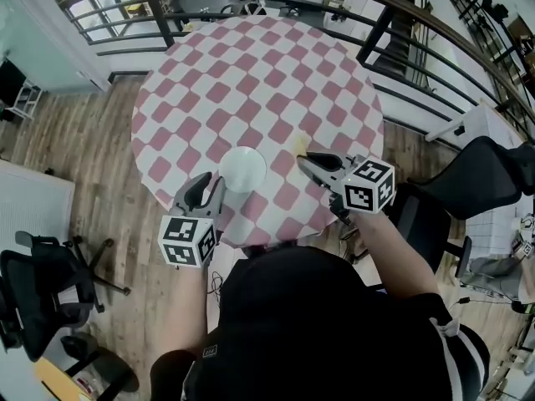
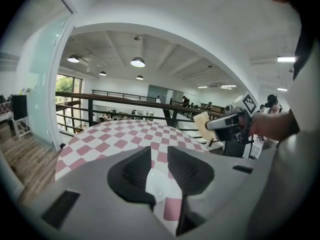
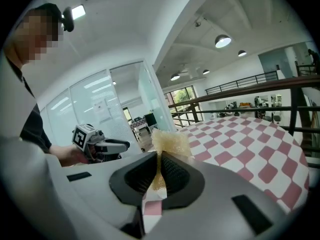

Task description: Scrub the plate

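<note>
A white plate [image 1: 242,170] lies near the front edge of the round table [image 1: 251,82], which has a pink-and-white checked cloth. My left gripper [image 1: 209,184] hovers just left of the plate's rim, jaws a little apart and empty. In the left gripper view the plate [image 2: 158,185] shows through the gap of that gripper [image 2: 159,155]. My right gripper [image 1: 303,158] is held to the right of the plate and is shut on a yellow sponge [image 3: 170,143]. The sponge [image 1: 300,145] sticks out past the jaws of the right gripper [image 3: 160,157], above the cloth.
A dark metal railing [image 1: 401,11] curves round the far side of the table. Black office chairs stand at the right [image 1: 489,178] and the lower left [image 1: 38,295] on the wooden floor. The person's torso fills the bottom of the head view.
</note>
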Demonstrator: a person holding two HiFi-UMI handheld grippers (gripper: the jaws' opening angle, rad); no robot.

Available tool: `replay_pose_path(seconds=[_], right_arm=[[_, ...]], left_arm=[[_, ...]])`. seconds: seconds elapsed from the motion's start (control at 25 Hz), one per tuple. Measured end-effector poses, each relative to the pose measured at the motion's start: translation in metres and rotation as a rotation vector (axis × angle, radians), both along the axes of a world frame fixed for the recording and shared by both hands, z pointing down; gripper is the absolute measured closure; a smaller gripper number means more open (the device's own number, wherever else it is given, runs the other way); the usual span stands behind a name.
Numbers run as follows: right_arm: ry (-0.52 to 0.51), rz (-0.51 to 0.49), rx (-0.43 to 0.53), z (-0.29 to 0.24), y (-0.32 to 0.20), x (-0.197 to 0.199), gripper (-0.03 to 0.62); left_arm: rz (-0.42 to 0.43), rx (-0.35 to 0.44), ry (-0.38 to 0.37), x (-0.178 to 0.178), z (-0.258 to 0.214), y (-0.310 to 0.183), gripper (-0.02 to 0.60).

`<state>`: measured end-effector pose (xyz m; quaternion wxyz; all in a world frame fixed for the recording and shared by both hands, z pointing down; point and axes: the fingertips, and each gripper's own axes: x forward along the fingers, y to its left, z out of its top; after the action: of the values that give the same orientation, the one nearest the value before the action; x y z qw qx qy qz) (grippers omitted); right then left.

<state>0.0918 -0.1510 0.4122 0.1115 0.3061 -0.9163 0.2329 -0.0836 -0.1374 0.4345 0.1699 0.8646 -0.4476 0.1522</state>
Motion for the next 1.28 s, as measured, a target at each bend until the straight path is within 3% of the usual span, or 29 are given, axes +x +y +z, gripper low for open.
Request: replay_pose_path(seconds=[0.4,0.56,0.84,1.28], right_arm=[[-0.124,0.001,0.242,-0.11,0.004,0.006,0.556],[-0.172,-0.017,0.287,-0.131,0.011,0.001,0.556],[-0.198,-0.042,0.338,-0.148,0.02,0.0,0.556],[-0.214,-0.045,0.365,-0.156,0.022,0.004,0.556]], left_arm=[[0.007,0.198,0.012,0.019,-0.105,0.006,0.485],[0.025,0.27,0.01,0.029,-0.134,0.012,0.485],[0.019,0.294,0.059,0.037,-0.153,0.011,0.489],[-0.001,0.321,0.048,0.037,-0.161,0.011,0.492]])
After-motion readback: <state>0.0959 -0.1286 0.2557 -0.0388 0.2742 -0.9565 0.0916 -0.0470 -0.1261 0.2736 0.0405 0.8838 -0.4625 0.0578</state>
